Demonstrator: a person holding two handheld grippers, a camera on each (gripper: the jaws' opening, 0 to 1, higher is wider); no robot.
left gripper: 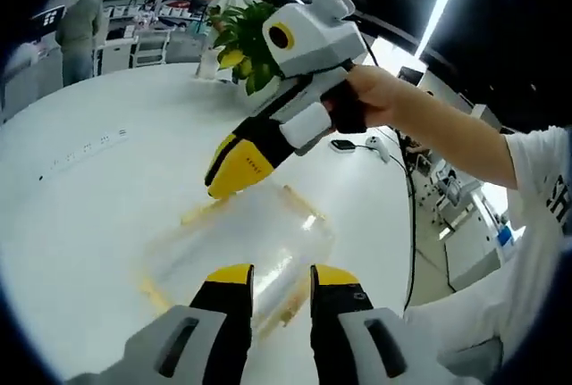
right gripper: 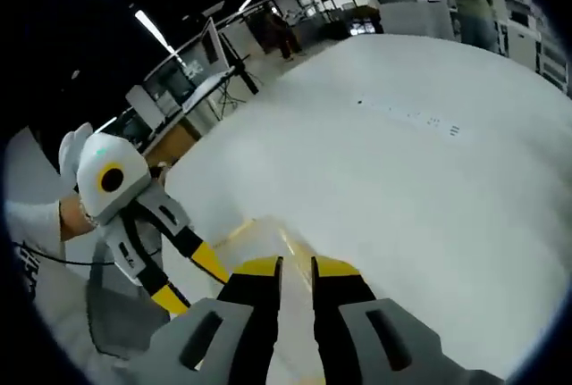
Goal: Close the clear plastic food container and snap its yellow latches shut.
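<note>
White table (left gripper: 107, 188); left gripper view shows plant (left gripper: 243, 41) behind container (left gripper: 241, 246).

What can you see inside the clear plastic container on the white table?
Through the clear container only the white table shows; no contents are visible. The left gripper covers its near edge, and the right gripper its far side.

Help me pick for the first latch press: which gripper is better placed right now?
Probably right: the right gripper has its tips at the far edge of the clear container, beside a yellow latch. The left gripper hovers above it.
</note>
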